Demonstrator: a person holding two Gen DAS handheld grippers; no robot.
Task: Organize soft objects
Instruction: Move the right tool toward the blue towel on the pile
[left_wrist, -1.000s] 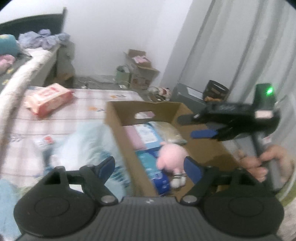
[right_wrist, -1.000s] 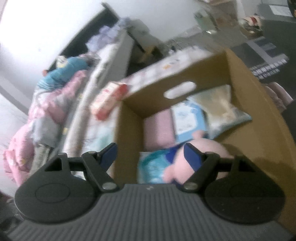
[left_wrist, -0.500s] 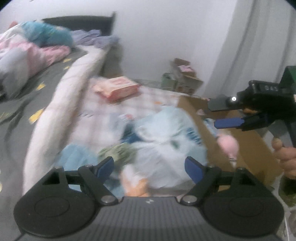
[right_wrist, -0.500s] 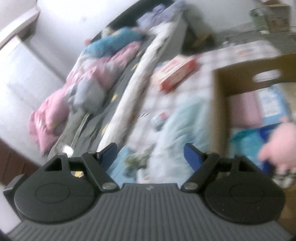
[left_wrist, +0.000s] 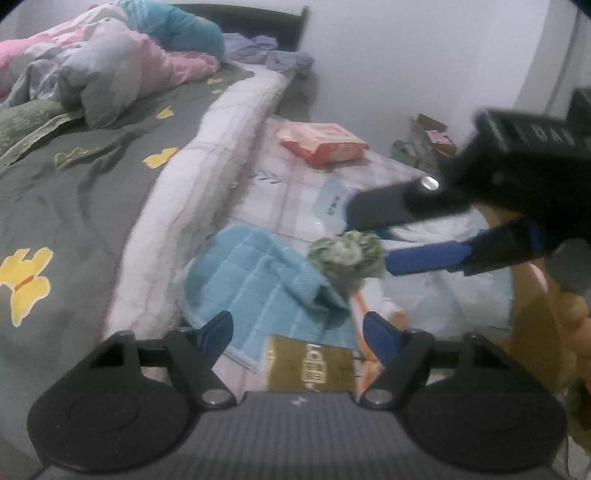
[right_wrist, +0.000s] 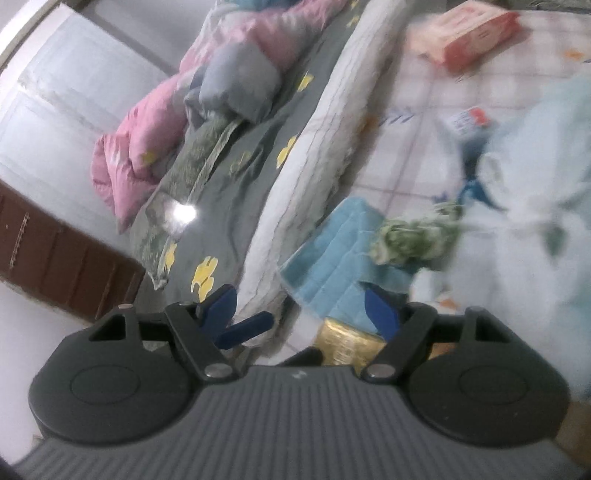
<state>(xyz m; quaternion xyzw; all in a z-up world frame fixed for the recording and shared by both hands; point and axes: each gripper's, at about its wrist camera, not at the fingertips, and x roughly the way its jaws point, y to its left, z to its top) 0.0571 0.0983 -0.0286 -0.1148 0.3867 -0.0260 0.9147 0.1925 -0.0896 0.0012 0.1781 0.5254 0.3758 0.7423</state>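
left gripper (left_wrist: 297, 330): my jaws closing, nothing gripped, over towel (left_wrist: 258, 280) | right gripper (right_wrist: 301, 308): jaws closing, empty, near green bundle (right_wrist: 413, 240)

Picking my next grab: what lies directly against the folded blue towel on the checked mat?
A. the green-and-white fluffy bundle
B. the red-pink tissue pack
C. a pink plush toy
A: the green-and-white fluffy bundle rests on the blue towel's edge, while the red-pink tissue pack lies well apart.

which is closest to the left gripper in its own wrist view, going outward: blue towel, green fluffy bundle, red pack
1. blue towel, right ahead of the left gripper, whose empty jaws are closing.
2. green fluffy bundle, beyond the towel, slightly right.
3. red pack, far back on the checked mat.
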